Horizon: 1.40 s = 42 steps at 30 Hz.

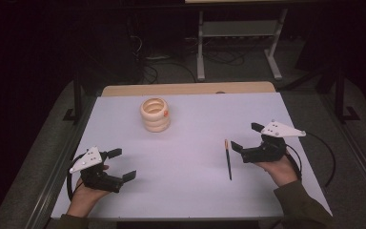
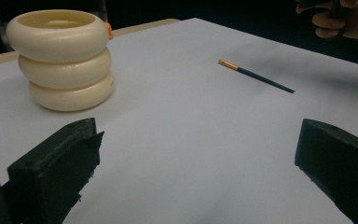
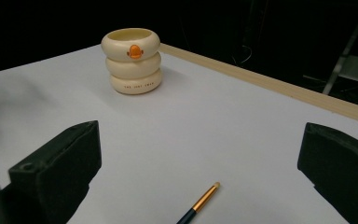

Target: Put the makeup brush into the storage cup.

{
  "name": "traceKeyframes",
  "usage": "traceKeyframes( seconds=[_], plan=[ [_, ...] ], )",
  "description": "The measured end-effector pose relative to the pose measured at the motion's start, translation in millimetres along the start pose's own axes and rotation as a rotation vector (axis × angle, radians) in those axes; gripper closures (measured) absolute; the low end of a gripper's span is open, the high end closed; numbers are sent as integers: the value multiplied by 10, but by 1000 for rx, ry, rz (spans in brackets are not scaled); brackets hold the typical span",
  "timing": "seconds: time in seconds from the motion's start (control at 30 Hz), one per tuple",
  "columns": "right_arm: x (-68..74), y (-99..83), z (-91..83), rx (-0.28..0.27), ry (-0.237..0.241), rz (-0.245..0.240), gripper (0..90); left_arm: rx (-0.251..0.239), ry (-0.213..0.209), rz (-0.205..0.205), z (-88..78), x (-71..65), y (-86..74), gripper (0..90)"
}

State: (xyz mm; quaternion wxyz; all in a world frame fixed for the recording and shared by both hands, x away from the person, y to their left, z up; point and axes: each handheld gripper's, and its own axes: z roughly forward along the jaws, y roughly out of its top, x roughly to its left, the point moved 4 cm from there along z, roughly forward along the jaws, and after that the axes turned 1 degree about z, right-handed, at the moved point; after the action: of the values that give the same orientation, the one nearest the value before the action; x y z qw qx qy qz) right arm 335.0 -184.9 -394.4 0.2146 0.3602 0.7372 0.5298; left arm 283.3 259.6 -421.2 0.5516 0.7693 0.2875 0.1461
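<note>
the table (image 1: 195,186) is a flat rectangle under a smooth, matte white sheet, with a strip of pale wood showing along its far edge (image 1: 186,88).

the left hand-held gripper (image 1: 124,164) sits near the near-left corner, held from below by a hand; its two blocky black jaws stand wide apart with nothing between them, and a grey three-cornered plate tops it. the right hand-held gripper (image 1: 245,137) sits near the right edge, likewise spread open and empty, its jaws turned toward the middle of the table.

the cup (image 1: 155,114) stands upright toward the far edge, left of centre, well apart from both grippers. it is glossy cream, shaped like three fat rings stacked one on another, with an open hollow top. in the right gripper view an orange duck-bill mark sits on its top ring and a line of small dark lettering on the bottom ring, too small to read.

the pencil (image 1: 228,160) lies flat just beside the right hand-held gripper, on its inner side, not touching it. it is thin and dark-bodied with a gold band at the end that points to the far edge.
</note>
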Motion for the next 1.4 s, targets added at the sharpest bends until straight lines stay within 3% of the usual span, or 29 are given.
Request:
traceKeyframes(
  seconds=[0.7,1.13,1.4],
  plan=[
    [-37,67,160,3,12,14,0,6,-3,-2,4,-7,-3,0],
    [-46,169,289,3,12,-8,0,7,-4,2,8,-12,-3,0],
    [-45,210,373,36,6,-12,0,6,-3,0,6,-9,-4,0]
  ],
)
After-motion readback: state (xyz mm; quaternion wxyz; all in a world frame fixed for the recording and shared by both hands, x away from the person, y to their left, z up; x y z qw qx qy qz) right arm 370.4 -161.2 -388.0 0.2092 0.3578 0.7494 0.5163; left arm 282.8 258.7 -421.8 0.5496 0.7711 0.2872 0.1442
